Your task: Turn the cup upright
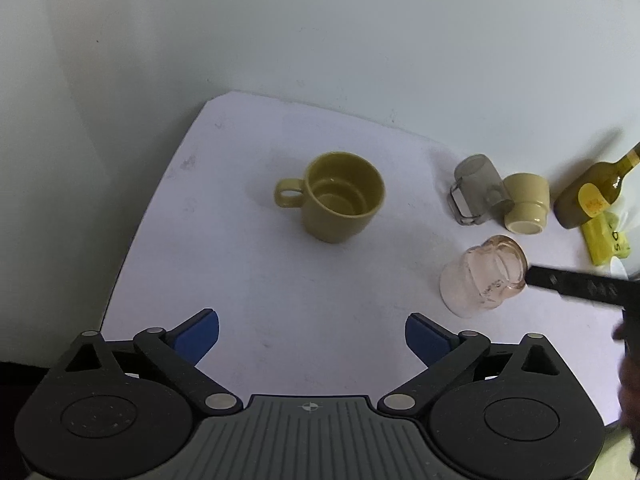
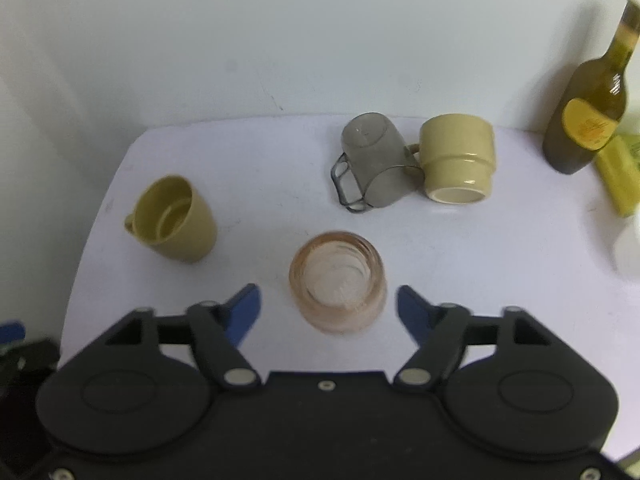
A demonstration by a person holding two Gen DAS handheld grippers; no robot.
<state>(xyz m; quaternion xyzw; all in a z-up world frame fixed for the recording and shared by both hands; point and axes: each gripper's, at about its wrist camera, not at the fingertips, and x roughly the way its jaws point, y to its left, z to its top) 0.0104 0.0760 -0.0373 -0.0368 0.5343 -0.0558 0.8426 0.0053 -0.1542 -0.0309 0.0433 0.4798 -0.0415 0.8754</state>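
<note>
White wall behind, white desk (image 2: 500, 248) below. The right tool (image 2: 328, 308) hangs wide open and empty, its blue pads flanking the pink glass cup (image 2: 338, 284), which stands mouth up between them, apparently untouched. The left tool (image 1: 312, 336) is open too, empty, facing the olive mug (image 1: 340, 200), also upright. Farther back, a grey cup (image 2: 372, 160) lies on its side, and a cream cup (image 2: 458, 160) sits mouth down. My guess: those come next, needing a side grasp and a turn. The bottle (image 2: 588, 112) is partly cropped; the yellow box (image 2: 622, 176) runs off frame.
</note>
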